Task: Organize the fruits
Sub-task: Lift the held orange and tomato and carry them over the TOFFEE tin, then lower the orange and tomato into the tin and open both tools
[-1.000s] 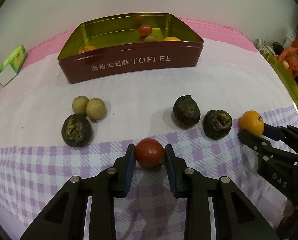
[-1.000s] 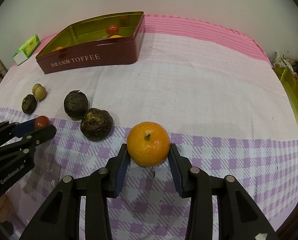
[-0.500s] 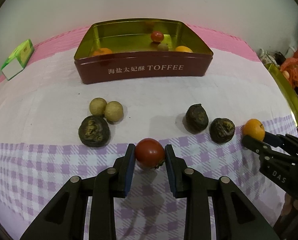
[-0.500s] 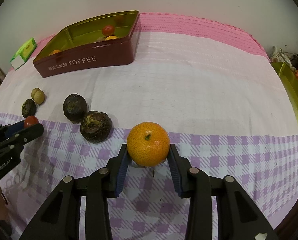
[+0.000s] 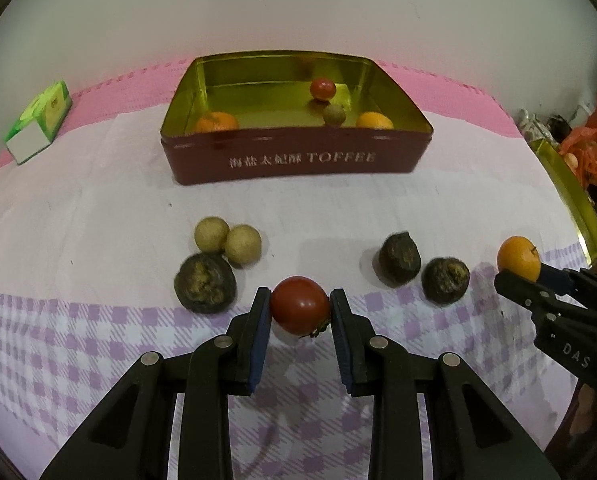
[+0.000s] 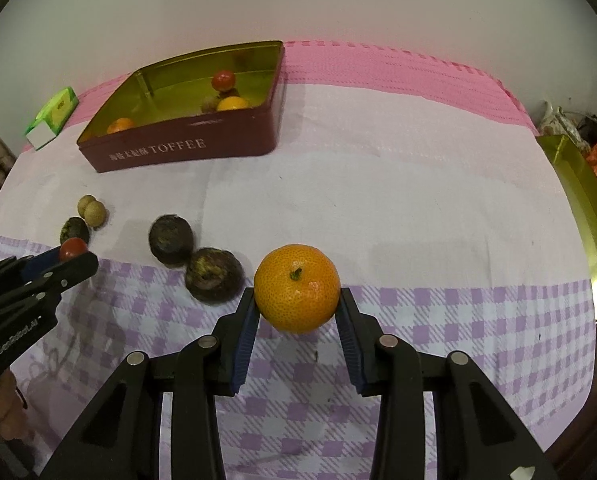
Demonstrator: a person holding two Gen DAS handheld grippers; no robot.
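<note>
From the left wrist view, the left gripper (image 5: 300,312) has its jaws clamped on a red tomato (image 5: 300,305), pinched across its middle so it cannot roll, and held clear of the checked cloth (image 5: 78,344) that covers the worktop. The toffee tin (image 5: 294,162) stands open well beyond it, straight ahead, and already holds two oranges, a small tomato and a brownish fruit, so it is most likely the place where the fruit goes. Between the tin and the jaws lie two pale round fruits (image 5: 228,240) touching each other, a dark wrinkled fruit (image 5: 204,282) just in front of them, and two more dark fruits (image 5: 422,266) off to the right of the tin's front wall. A green carton (image 5: 38,122) sits left of the tin.

From the right wrist view, the right gripper (image 6: 297,306) has its jaws shut on an orange (image 6: 297,288), stem up, gripped at its widest part. The tin lies far ahead and to the left, so this arm has the longer reach. Carrying one fruit in each gripper probably saves a trip.
</note>
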